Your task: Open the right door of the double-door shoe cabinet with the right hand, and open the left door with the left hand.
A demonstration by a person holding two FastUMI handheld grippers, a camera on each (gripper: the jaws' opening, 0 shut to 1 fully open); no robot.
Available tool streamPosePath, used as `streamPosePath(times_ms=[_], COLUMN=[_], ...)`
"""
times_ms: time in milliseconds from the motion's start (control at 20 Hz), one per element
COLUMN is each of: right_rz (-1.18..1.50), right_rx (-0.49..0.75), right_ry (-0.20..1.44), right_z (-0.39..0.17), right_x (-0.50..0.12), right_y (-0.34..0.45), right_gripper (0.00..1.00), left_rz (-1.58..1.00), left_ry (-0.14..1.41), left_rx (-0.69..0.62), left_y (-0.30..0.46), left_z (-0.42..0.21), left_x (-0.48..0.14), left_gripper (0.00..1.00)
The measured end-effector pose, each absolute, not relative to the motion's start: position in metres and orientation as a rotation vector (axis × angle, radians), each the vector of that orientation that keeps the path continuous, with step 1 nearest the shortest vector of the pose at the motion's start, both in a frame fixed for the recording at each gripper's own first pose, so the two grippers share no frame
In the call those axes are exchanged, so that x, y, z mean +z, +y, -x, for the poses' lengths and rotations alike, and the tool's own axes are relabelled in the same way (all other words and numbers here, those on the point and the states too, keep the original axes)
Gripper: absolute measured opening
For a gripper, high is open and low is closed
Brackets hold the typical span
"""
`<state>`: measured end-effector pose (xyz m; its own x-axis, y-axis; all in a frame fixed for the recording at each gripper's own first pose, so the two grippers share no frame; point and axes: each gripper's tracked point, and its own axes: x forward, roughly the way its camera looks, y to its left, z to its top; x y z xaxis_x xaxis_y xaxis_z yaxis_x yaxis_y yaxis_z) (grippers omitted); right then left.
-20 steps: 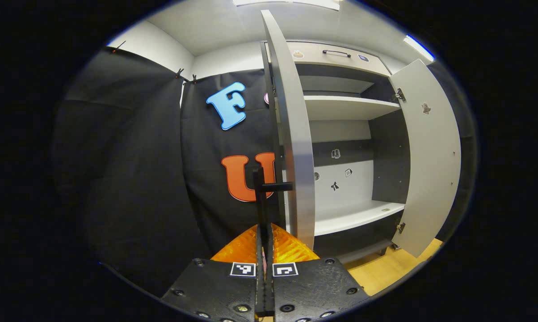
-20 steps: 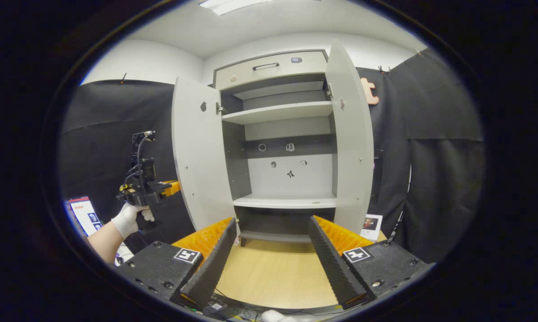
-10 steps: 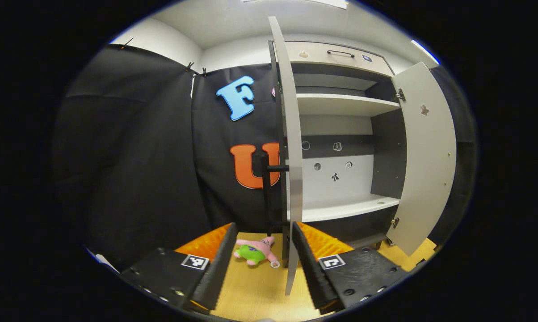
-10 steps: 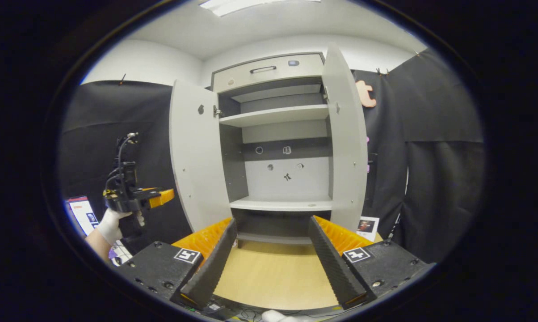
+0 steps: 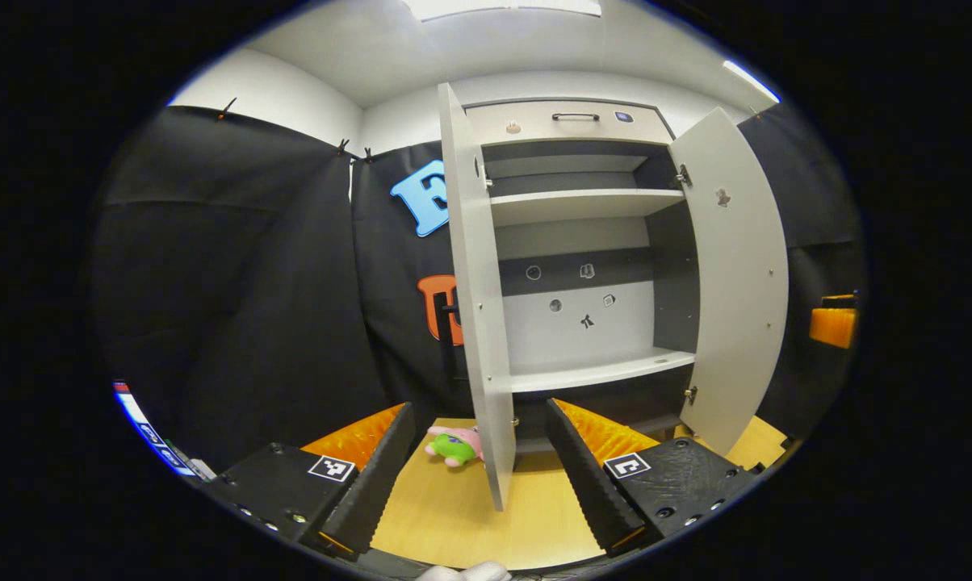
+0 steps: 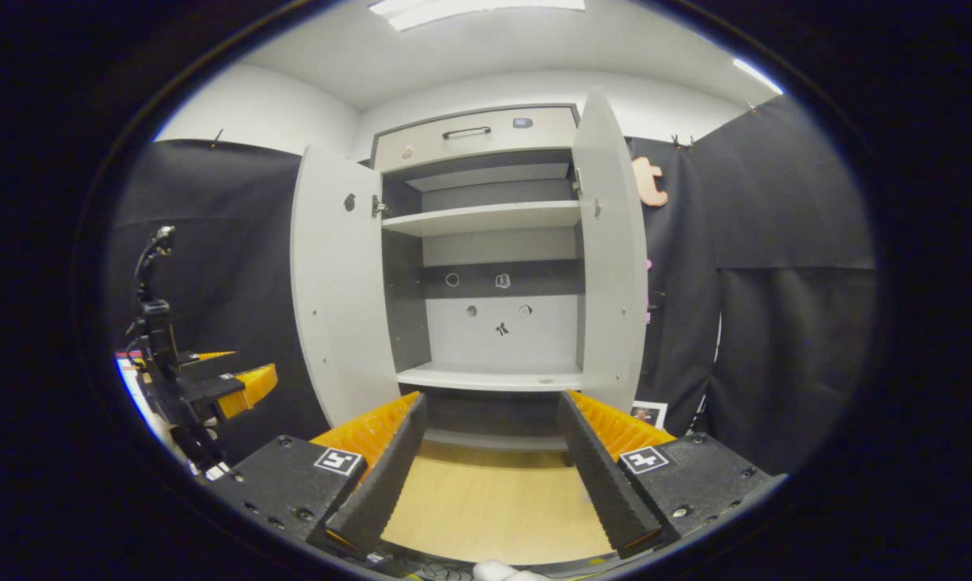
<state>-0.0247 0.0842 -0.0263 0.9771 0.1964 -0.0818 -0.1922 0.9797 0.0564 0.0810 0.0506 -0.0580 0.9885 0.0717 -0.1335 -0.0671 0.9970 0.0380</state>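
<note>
Shoe cabinet (image 6: 486,266) against booth wall, both doors swung wide: left door (image 5: 471,307), right door (image 5: 732,274). Panels look stiff, light on hinges; slim dark handle on left door's outer face looks best hold. Left gripper (image 5: 478,476) fingers apart, gripping nothing, door edge just ahead between them. Right gripper (image 6: 490,476) fingers apart, well back, facing shelves. Plush toy (image 5: 452,445) on floor beside left door

Bright ceiling light (image 6: 470,10), sharp focus, fisheye-bent edges
</note>
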Motion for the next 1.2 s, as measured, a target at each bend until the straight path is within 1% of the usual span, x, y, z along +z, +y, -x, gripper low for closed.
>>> streamPosePath(times_ms=[200,250,300,400,450,500,550,600,650,700,750,800,950,1000,1100,1150,1200], right_rz=[-0.042,-0.039,-0.038,-0.043,-0.045,-0.045,-0.045,-0.045,-0.045,-0.045,-0.045,-0.046,-0.042,-0.040,-0.039,-0.040,-0.041], right_rx=[0.160,0.147,0.139,0.115,0.105,0.099,0.094,0.088,0.080,0.074,0.068,0.062,0.048,0.039,0.035,0.031,0.029], right_ry=[0.079,0.075,0.071,0.068,0.068,0.069,0.069,0.070,0.071,0.070,0.069,0.069,0.076,0.077,0.081,0.078,0.080], right_z=[0.023,0.023,0.022,0.022,0.022,0.022,0.021,0.021,0.021,0.021,0.021,0.021,0.019,0.018,0.019,0.019,0.019], right_x=[-0.022,-0.021,-0.020,-0.020,-0.020,-0.020,-0.020,-0.021,-0.022,-0.022,-0.022,-0.023,-0.027,-0.028,-0.032,-0.032,-0.032], right_y=[0.076,0.072,0.070,0.065,0.062,0.060,0.058,0.056,0.053,0.050,0.048,0.046,0.041,0.038,0.037,0.037,0.036], right_gripper=[1.00,0.97,1.00,1.00,0.97,1.00,0.97,1.00,0.97,0.97,1.00,1.00,1.00,0.97,0.97,1.00,1.00], left_rz=[0.009,0.015,0.014,0.010,0.016,0.022,0.024,0.018,0.011,0.008,0.011,0.014,0.019,0.017,0.006,0.005,0.004], left_ry=[0.102,0.089,0.080,0.081,0.084,0.089,0.086,0.090,0.089,0.084,0.077,0.076,0.078,0.076,0.072,0.069,0.069], left_rx=[0.049,0.044,0.045,0.050,0.040,0.025,0.014,0.009,0.007,0.003,-0.006,-0.015,-0.042,-0.051,-0.058,-0.058,-0.056], left_y=[0.029,0.025,0.022,0.017,0.010,0.002,-0.004,-0.009,-0.011,-0.015,-0.021,-0.026,-0.037,-0.040,-0.044,-0.044,-0.044], left_z=[-0.066,-0.065,-0.064,-0.063,-0.062,-0.061,-0.061,-0.060,-0.059,-0.059,-0.059,-0.059,-0.059,-0.059,-0.059,-0.061,-0.061], left_x=[-0.034,-0.028,-0.024,-0.022,-0.022,-0.023,-0.023,-0.023,-0.023,-0.022,-0.019,-0.019,-0.018,-0.017,-0.016,-0.016,-0.016], left_gripper=[0.96,0.96,0.96,0.96,0.96,0.96,0.96,0.96,0.96,1.00,1.00,0.96,0.96,0.96,0.96,0.96,0.96])
